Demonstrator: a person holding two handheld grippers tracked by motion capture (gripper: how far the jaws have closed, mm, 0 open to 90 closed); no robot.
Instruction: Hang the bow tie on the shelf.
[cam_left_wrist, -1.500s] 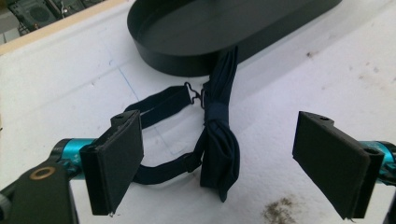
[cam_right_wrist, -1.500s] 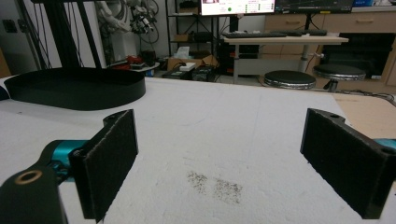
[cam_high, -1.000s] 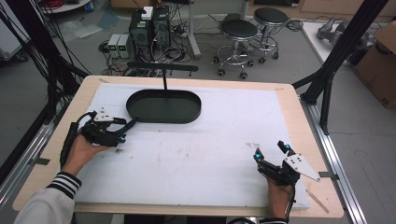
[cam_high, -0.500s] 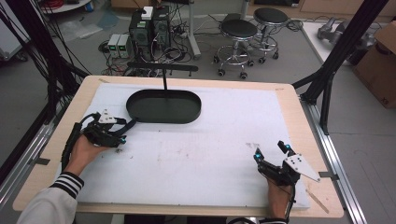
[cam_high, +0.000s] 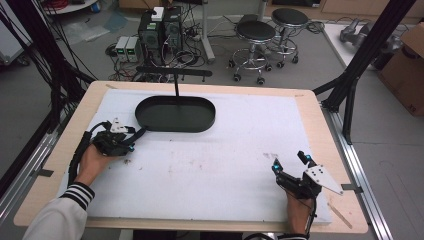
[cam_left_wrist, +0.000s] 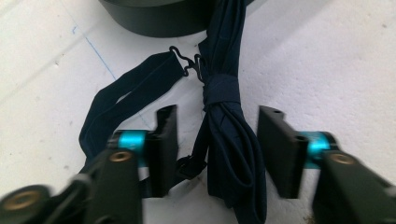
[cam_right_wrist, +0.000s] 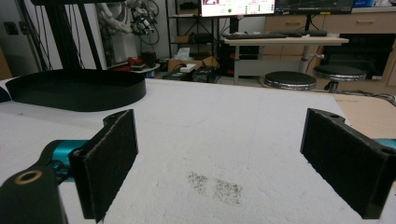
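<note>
Navy bow tie (cam_left_wrist: 224, 135) lies between the left gripper (cam_left_wrist: 219, 144), whose closing jaws stand just clear; right gripper (cam_right_wrist: 229, 154) gapes empty.

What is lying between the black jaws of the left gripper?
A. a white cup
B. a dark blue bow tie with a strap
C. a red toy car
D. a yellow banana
B: in the left gripper view a dark blue bow tie with a hooked strap lies on the white table cover between the left gripper jaws, which have just been closing and do not yet press it.
</note>
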